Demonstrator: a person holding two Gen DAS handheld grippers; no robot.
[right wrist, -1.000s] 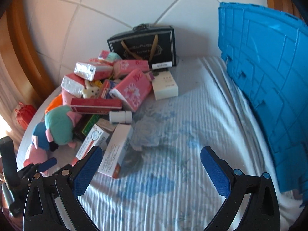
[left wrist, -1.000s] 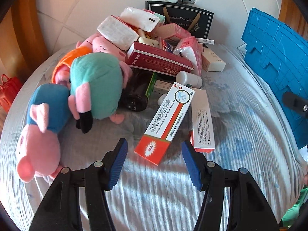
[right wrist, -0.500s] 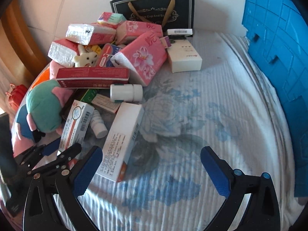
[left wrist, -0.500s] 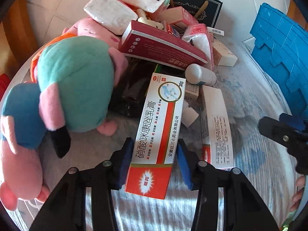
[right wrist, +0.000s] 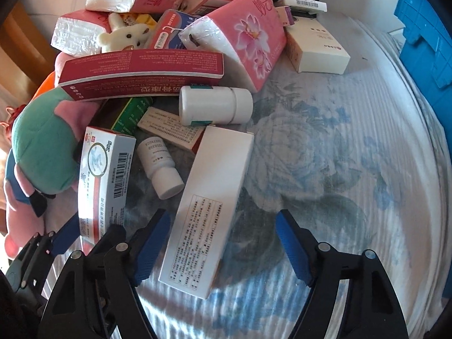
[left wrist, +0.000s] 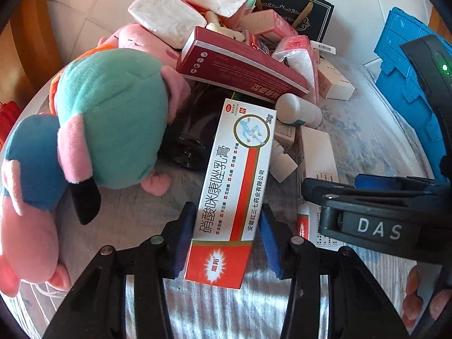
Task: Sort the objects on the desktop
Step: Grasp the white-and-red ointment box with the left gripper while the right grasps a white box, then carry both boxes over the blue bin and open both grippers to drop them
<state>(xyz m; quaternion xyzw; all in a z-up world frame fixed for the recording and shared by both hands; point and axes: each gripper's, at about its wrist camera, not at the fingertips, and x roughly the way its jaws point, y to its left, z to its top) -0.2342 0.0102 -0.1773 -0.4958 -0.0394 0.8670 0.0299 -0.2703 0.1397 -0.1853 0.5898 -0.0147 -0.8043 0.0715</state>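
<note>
My left gripper (left wrist: 226, 240) straddles the near end of a white and red ointment box (left wrist: 234, 186); its blue pads sit close against both long sides, though I cannot tell if they grip. The box also shows in the right wrist view (right wrist: 104, 180). My right gripper (right wrist: 223, 243) is open, with a long white medicine box (right wrist: 209, 209) lying between its fingers, nearer the left pad. Two white bottles lie beyond: a small one (right wrist: 161, 166) and a larger one (right wrist: 216, 106).
A pile fills the back left: pig plush toys (left wrist: 113, 118), a dark red box (right wrist: 141, 75), pink tissue packs (right wrist: 243, 36), a cream box (right wrist: 313, 48), a black gift bag (left wrist: 285, 2). A blue crate (right wrist: 426, 42) stands at the right. The cloth is floral blue.
Both grippers moved forward toward the pile. The left one closed in around the ointment box. The right one came up around the long white box.
</note>
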